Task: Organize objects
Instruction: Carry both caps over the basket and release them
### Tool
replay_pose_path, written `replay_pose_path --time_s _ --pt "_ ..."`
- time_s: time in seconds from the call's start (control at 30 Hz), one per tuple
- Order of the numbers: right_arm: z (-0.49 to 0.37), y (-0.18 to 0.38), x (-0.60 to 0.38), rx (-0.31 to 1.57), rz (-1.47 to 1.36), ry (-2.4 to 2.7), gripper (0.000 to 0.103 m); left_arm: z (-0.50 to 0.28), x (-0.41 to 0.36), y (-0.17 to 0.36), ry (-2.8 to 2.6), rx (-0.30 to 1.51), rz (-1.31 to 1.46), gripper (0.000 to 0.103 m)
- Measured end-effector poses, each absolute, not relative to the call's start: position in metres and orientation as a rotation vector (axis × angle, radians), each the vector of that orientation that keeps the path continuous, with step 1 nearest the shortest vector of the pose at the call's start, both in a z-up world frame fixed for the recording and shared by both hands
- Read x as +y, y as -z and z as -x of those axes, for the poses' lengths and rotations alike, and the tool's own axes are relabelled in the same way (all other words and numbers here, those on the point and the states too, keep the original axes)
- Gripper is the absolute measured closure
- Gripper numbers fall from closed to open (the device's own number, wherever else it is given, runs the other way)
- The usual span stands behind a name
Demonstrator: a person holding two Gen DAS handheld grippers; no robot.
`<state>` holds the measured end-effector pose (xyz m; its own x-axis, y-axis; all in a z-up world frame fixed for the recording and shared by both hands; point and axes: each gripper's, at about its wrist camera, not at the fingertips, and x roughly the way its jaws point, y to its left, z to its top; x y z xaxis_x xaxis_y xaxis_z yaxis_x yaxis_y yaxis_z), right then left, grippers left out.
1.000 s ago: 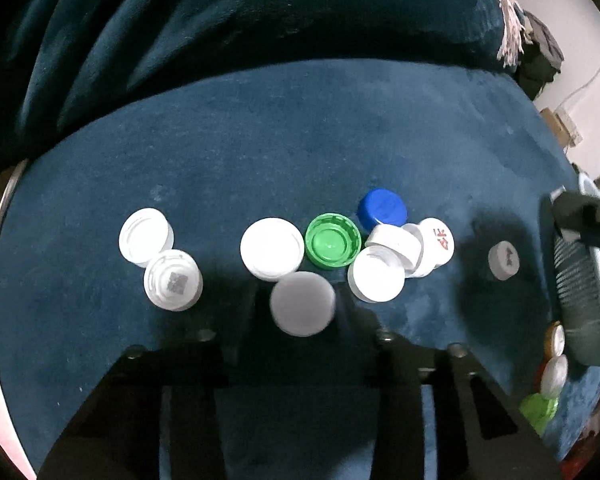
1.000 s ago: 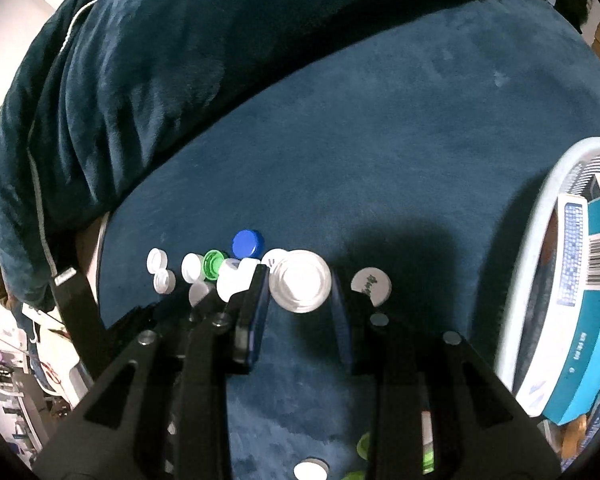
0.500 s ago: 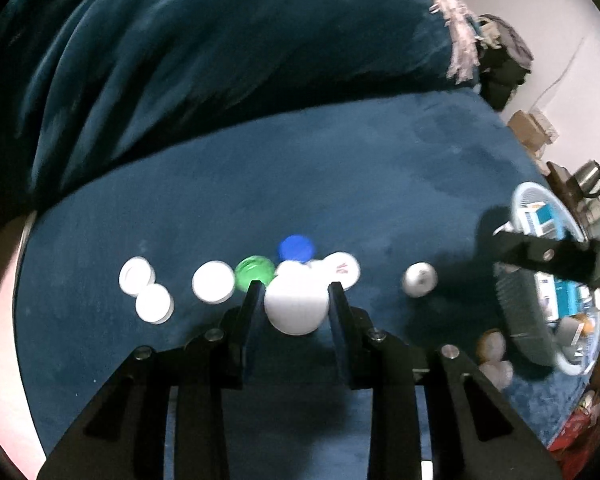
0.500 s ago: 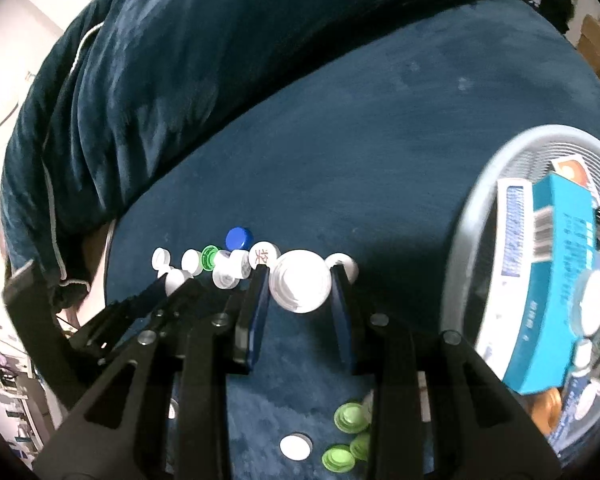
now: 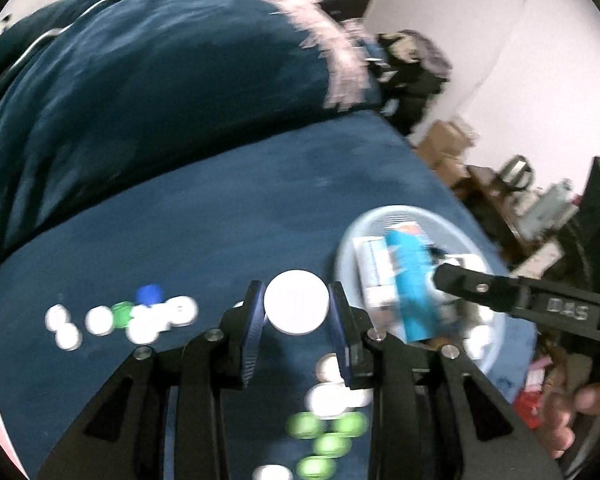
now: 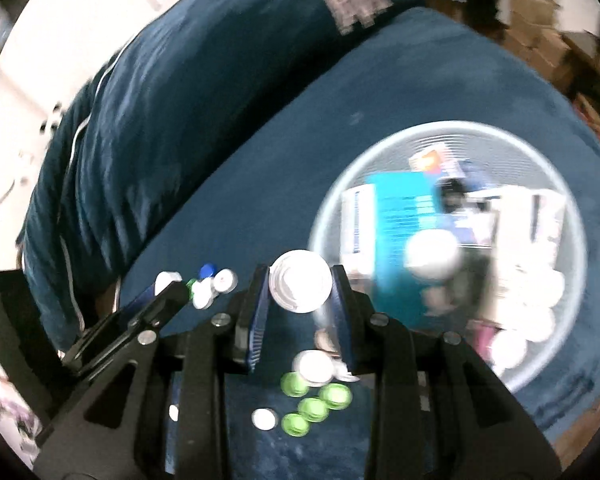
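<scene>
White cap (image 5: 297, 302) is pinched at its rim between the left tongs (image 5: 296, 308), held clear above the blue plush surface (image 5: 236, 208) (bed or sofa, cannot be told). A second white cap (image 6: 300, 286), hollow side showing an inner ring, is pinched the same way by the right tongs (image 6: 300, 288). Both are judged light, rigid moulded plastic: smooth and likely slippery at the rim, not fragile, so an edge-to-edge grip across the diameter is judged best, with modest squeeze to avoid popping out.

A loose cluster of white caps with a green cap (image 5: 121, 314) and a blue cap (image 5: 149, 294) is seen lying to the left on the plush. Lime-green caps (image 6: 314, 400) and more white ones lie below the tongs. A round pale ribbed basket (image 6: 324, 208) sits to the right, holding a teal carton (image 6: 400, 216), other boxes and white caps; the exact contents are blurred. The surface is soft, deep-pile, so caps dropped on it are unlikely to roll far.
</scene>
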<state>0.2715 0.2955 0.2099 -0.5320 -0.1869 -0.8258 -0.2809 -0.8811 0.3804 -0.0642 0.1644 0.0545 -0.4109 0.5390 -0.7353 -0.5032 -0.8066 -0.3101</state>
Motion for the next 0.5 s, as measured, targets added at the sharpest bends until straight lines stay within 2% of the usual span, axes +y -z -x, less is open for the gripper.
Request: replay_pose_path --time_s 0.23,0.5 --pt "-0.327 -0.214 0.365 0.835 1.346 -2.456 0.072 0.023 0.232 -0.072 -2.075 0.001 1.11 0.071" --pt "-0.353 -0.192 0.406 1.015 1.316 -2.329 0.072 -0.001 0.288 -0.054 -1.955 0.046 1.146 0.071"
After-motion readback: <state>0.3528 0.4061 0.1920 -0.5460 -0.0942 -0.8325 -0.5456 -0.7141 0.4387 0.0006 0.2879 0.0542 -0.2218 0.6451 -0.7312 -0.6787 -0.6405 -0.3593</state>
